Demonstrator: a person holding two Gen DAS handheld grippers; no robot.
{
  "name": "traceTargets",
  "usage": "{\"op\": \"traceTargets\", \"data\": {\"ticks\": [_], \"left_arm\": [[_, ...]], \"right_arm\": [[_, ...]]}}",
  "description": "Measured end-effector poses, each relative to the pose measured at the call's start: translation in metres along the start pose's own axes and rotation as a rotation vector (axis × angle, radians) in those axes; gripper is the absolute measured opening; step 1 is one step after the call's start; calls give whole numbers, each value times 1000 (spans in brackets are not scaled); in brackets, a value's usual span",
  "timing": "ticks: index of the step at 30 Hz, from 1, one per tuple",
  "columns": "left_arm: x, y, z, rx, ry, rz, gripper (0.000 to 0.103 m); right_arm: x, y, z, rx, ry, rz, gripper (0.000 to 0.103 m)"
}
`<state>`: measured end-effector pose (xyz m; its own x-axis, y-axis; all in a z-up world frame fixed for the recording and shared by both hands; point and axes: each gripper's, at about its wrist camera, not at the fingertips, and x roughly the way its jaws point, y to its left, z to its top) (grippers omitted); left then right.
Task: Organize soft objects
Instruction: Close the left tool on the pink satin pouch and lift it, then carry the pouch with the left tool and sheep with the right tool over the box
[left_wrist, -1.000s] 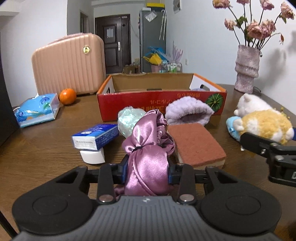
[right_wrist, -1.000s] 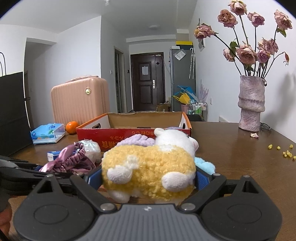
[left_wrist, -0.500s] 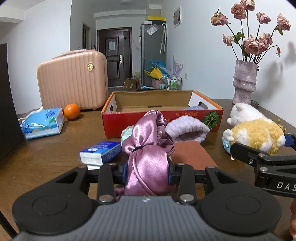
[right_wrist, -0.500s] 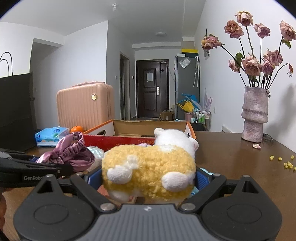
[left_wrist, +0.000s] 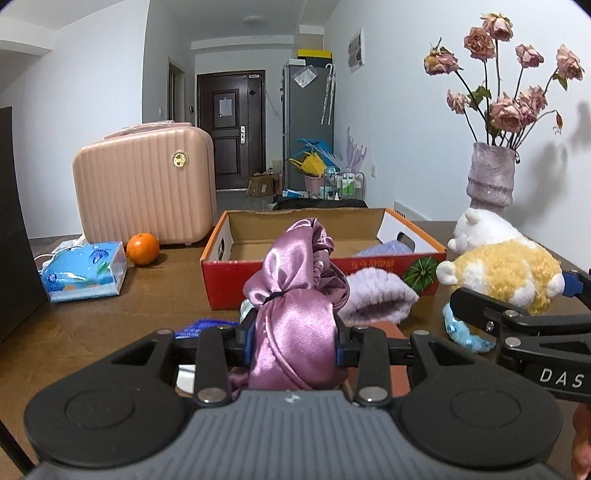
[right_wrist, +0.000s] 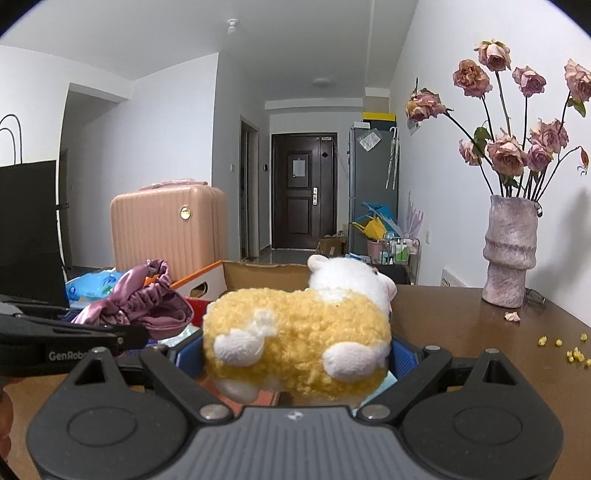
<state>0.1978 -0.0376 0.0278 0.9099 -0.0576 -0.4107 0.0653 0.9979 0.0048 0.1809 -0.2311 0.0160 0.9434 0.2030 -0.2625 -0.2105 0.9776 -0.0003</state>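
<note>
Tongs of both hands, each pinching one soft item above the wooden table (left_wrist: 92, 332). Left tongs (left_wrist: 293, 345) are pressed onto a pink satin scrunchie bundle (left_wrist: 295, 295), caught at its lower bulk so the knotted top stands free ahead of the pads. Right tongs (right_wrist: 295, 354) clamp a yellow-and-white plush toy (right_wrist: 299, 332) across its body, head pointing away from the holder; the wide, squashy body explains the broader set of these fingers. Ahead of both tongs lies a red cardboard box (left_wrist: 280, 273), open-topped, evidently the collecting place; something lilac already shows inside its right end. Between the left tongs and the box rest a lilac fluffy cloth (left_wrist: 376, 295) and, nearer, a brown sponge (left_wrist: 380, 328) partly hidden by the fingers. A blue plush piece (left_wrist: 461, 332) sits below the right tongs. Off to the left of the left tongs are a tissue pack (left_wrist: 85, 273) and an orange (left_wrist: 143, 248). Both items appear held clear of the table, presumably to pass over the box wall.
</note>
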Motion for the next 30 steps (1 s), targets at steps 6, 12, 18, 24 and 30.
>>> {"op": "traceTargets", "data": {"ticks": [6, 12, 18, 24, 30], "left_arm": [[6, 2, 13, -23, -20, 5, 37], [17, 5, 26, -43, -37, 16, 37], [31, 8, 35, -72, -46, 23, 37], [46, 11, 44, -82, -48, 22, 37], [61, 13, 57, -93, -58, 31, 37]], "right_arm": [[8, 1, 9, 6, -19, 2, 95], [21, 3, 17, 10, -34, 4, 95], [36, 3, 24, 16, -56, -3, 95], [51, 2, 29, 23, -58, -1, 95], [67, 0, 38, 32, -72, -6, 95]]}}
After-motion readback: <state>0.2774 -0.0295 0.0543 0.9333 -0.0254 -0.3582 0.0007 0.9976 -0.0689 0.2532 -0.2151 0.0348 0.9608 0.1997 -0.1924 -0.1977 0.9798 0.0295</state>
